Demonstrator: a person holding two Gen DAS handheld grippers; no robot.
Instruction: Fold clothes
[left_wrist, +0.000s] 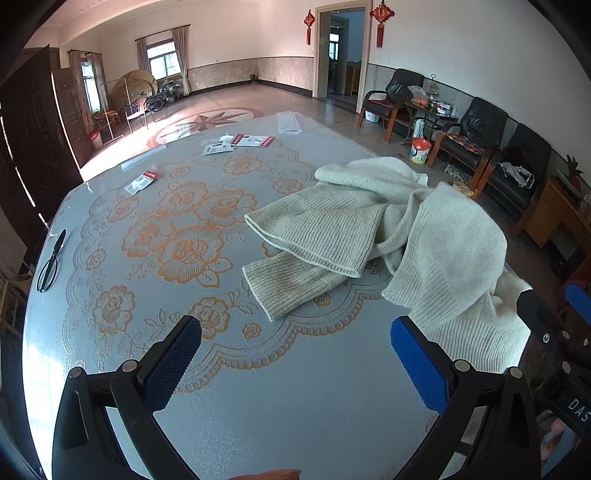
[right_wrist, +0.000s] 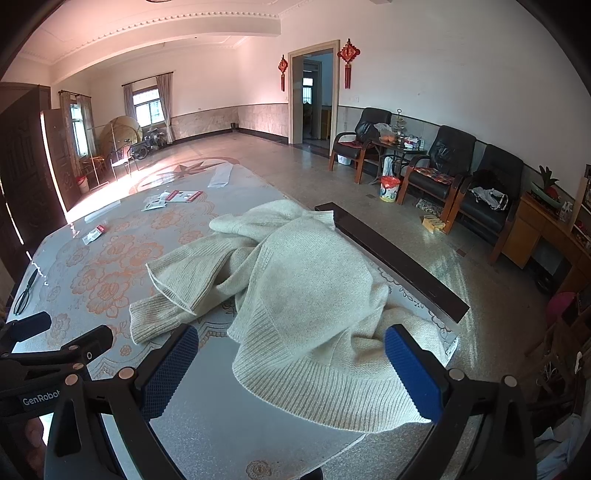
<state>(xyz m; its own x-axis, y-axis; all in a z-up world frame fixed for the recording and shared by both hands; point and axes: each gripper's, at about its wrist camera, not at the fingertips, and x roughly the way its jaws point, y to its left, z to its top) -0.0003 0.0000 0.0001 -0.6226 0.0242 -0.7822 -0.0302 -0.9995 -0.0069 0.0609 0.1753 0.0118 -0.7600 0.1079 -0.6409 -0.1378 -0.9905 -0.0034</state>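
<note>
The left gripper (left_wrist: 295, 363) hung wide apart over bare tabletop (left_wrist: 258, 406) at the bottom of its frame, holding nothing. The right gripper (right_wrist: 291, 373) was equally wide, its blue pads flanking the ribbed hem of one cream sweater (right_wrist: 295, 295) without touching it. The sweater lay crumpled at the right of the tabletop, its long axis running from lower right toward upper centre, two sleeves pointing left toward the frame's middle. One pair of scissors (left_wrist: 51, 262) sat at the left edge; four small packets (left_wrist: 236, 142) lay farther back.
</note>
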